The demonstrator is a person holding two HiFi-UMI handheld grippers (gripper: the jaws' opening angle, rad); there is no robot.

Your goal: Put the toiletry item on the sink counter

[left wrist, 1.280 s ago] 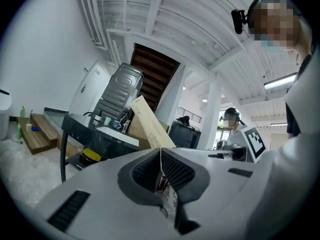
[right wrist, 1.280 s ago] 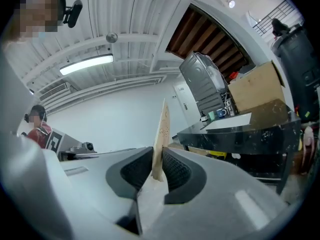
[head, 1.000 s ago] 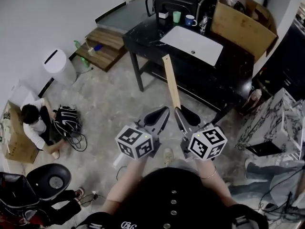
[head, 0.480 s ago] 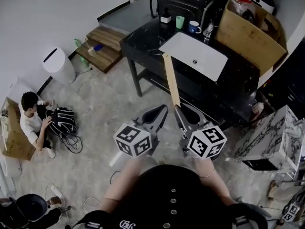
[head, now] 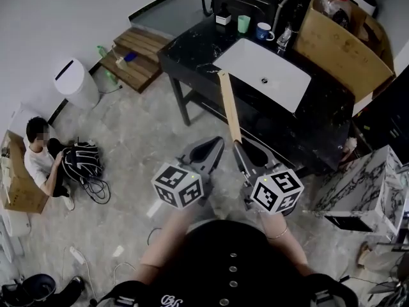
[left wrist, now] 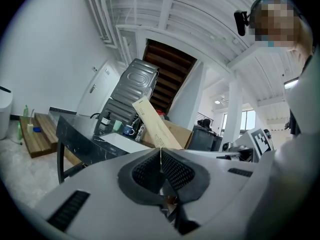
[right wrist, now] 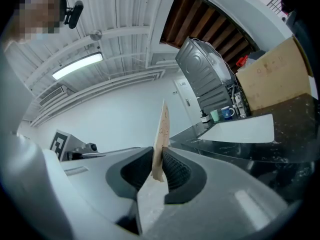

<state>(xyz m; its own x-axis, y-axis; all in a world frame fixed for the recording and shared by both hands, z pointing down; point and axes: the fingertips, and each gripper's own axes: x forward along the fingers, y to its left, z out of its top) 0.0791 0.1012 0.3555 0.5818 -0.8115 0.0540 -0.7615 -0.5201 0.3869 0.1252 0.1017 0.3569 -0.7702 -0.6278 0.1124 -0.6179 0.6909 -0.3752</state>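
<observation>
Centrally in the head view, the right gripper (head: 238, 147) is clamped on the near end of the long tan toiletry box (head: 230, 107), which points toward the black sink counter (head: 192, 53) at upper middle; just left, the left gripper (head: 217, 144) has its jaws together, empty

claws (head: 219, 143) (head: 238, 148): 2 | long box (head: 229, 106): 1 | cups (head: 243, 23) (head: 262, 31): 2 | sink (head: 250, 59): 1

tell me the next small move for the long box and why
Probably carry it forward to the black counter beside the sink: the right gripper is clamped on the long box, the left gripper is shut and empty, and both are short of it.
</observation>
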